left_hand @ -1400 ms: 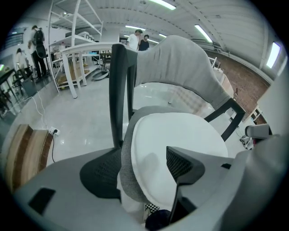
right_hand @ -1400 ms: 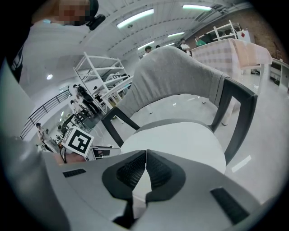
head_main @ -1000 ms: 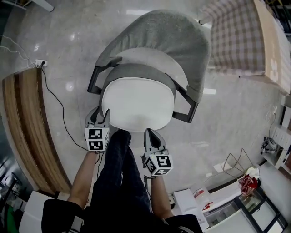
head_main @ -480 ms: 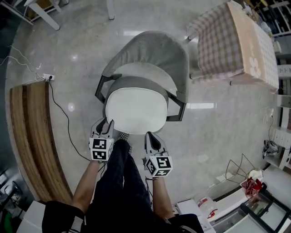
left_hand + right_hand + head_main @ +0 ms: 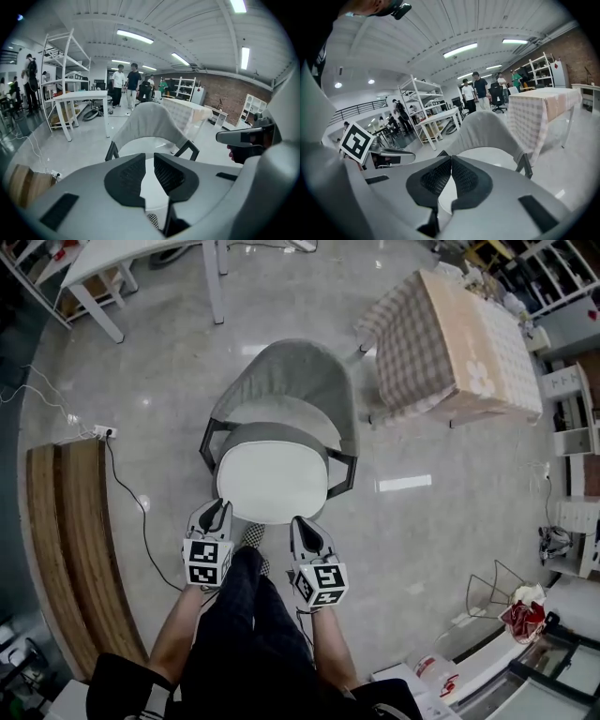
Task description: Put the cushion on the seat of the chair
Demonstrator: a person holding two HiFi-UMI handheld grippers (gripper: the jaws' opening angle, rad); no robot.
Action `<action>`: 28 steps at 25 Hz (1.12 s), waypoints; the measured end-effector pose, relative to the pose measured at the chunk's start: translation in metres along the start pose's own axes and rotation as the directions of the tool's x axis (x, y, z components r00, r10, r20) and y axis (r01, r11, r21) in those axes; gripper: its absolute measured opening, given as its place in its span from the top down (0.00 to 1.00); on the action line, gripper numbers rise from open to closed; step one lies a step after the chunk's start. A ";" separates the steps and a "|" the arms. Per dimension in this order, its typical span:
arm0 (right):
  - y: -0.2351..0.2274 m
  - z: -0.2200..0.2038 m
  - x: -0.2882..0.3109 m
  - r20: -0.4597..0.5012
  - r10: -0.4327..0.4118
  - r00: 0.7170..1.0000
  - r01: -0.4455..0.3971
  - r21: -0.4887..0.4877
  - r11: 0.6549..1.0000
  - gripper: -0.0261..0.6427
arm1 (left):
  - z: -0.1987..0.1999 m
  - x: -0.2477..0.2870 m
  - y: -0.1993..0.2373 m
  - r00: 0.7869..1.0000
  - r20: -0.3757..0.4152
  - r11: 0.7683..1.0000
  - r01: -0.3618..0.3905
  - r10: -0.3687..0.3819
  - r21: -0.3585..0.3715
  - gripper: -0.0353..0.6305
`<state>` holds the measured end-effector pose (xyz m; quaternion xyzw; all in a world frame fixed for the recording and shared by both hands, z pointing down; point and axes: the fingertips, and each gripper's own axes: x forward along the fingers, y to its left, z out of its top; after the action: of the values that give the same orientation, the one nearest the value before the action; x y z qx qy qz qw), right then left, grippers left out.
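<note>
A white cushion (image 5: 272,482) lies flat on the seat of the grey chair (image 5: 281,381) in the head view. My left gripper (image 5: 214,513) hovers just off the cushion's front left corner, apart from it. Its jaws are closing, with a narrow gap and nothing between them (image 5: 150,161). My right gripper (image 5: 304,526) hangs off the front right corner, also clear of the cushion. Its fingertips meet with nothing held (image 5: 451,159). Both gripper views look over the jaws at the chair's grey backrest (image 5: 150,119).
A table with a checked cloth (image 5: 441,343) stands behind the chair at the right. A curved wooden bench (image 5: 66,549) runs along the left, with a power strip and cable (image 5: 103,432) beside it. A white table (image 5: 122,259) is at the far left. People stand far off.
Both grippers have risen and drawn back from the cushion's front edge, so the chair looks smaller. The left jaws have narrowed. The cushion has stayed on the seat.
</note>
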<state>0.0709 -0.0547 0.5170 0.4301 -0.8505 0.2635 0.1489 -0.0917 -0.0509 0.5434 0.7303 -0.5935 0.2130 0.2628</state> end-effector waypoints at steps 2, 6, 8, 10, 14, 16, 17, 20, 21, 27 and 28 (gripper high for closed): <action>0.007 0.015 -0.018 0.021 0.000 1.000 0.001 -0.023 1.000 0.92 | 0.013 -0.021 -0.011 1.000 0.021 1.000 0.008 -0.008 0.014 0.85; 0.017 0.046 -0.048 0.066 -0.010 0.998 0.014 -0.057 0.998 0.92 | 0.038 -0.056 -0.027 0.998 0.064 0.999 0.018 -0.020 0.028 0.86; 0.023 0.055 -0.063 0.083 -0.017 0.996 0.022 -0.058 0.998 0.92 | 0.049 -0.075 -0.033 0.996 0.086 0.999 0.022 -0.025 0.033 0.87; 0.030 0.062 -0.077 0.100 -0.024 0.995 0.029 -0.056 0.998 0.92 | 0.058 -0.093 -0.037 0.994 0.109 0.999 0.025 -0.029 0.036 0.88; 0.039 0.071 -0.113 0.128 -0.037 0.991 0.045 -0.058 0.997 0.92 | 0.070 -0.128 -0.055 0.989 0.143 0.998 0.035 -0.041 0.043 0.89; 0.045 0.076 -0.129 0.143 -0.040 0.989 0.049 -0.065 0.997 0.92 | 0.076 -0.143 -0.065 0.986 0.156 0.997 0.044 -0.053 0.058 0.90; 0.048 0.079 -0.136 0.150 -0.039 0.988 0.050 -0.069 0.996 0.92 | 0.078 -0.151 -0.070 0.985 0.162 0.996 0.052 -0.062 0.067 0.90; 0.058 0.089 -0.156 0.169 -0.037 0.985 0.051 -0.079 0.996 0.92 | 0.089 -0.173 -0.084 0.979 0.182 0.992 0.074 -0.091 0.098 0.91; 0.061 0.091 -0.162 0.176 -0.038 0.984 0.054 -0.083 0.995 0.92 | 0.093 -0.181 -0.087 0.977 0.190 0.991 0.079 -0.099 0.109 0.91; 0.074 0.099 -0.200 0.218 -0.040 0.975 0.068 -0.122 0.990 0.92 | 0.106 -0.217 -0.115 0.956 0.241 0.977 0.127 -0.167 0.171 0.92; 0.076 0.100 -0.205 0.223 -0.038 0.974 0.069 -0.132 0.989 0.92 | 0.107 -0.222 -0.118 0.953 0.249 0.975 0.132 -0.174 0.177 0.92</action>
<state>0.1267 0.0591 0.3120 0.4681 -0.8661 0.1501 0.0908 -0.0215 0.0668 0.3071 0.8145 -0.5457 0.1396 0.1387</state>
